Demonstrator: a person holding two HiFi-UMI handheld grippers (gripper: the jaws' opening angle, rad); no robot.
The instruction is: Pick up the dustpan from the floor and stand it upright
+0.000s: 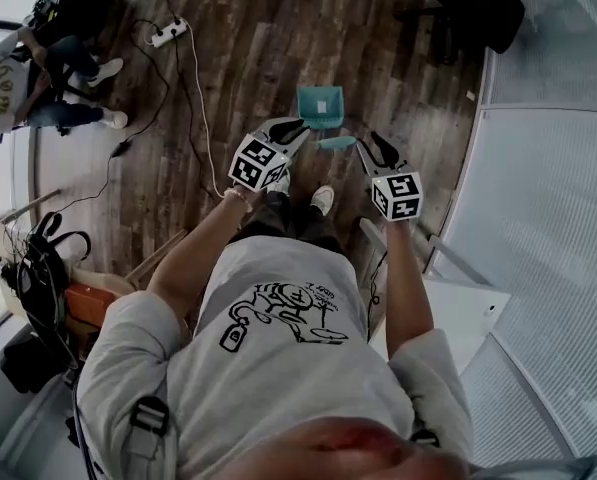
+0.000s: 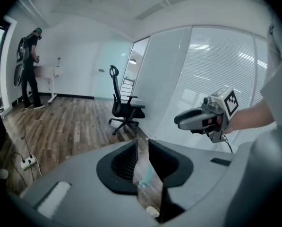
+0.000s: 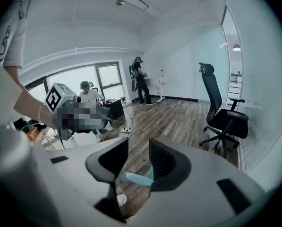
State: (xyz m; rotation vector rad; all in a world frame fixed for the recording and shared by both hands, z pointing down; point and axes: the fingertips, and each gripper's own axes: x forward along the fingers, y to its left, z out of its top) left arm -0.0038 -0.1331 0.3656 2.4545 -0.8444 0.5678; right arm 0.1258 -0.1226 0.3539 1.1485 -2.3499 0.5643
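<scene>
A teal dustpan [image 1: 321, 107] rests on the wooden floor just ahead of the person's shoes, its paler handle [image 1: 336, 143] pointing back toward them. My left gripper [image 1: 294, 129] hovers over the near left edge of the pan, and its jaws stand apart with nothing between them. My right gripper [image 1: 383, 149] hangs to the right of the handle, open and empty. In the left gripper view the dustpan [image 2: 146, 176] shows far below through the gap of the left gripper [image 2: 143, 148]. The right gripper [image 3: 138, 151] frames the handle [image 3: 132, 178] the same way.
A black office chair [image 1: 473, 3] stands at the far right by the glass wall [image 1: 558, 198]. A power strip [image 1: 168, 33] and its cable trail across the floor at the left. A seated person [image 1: 18, 78] is at the far left. A white desk [image 1: 463, 308] is near the right arm.
</scene>
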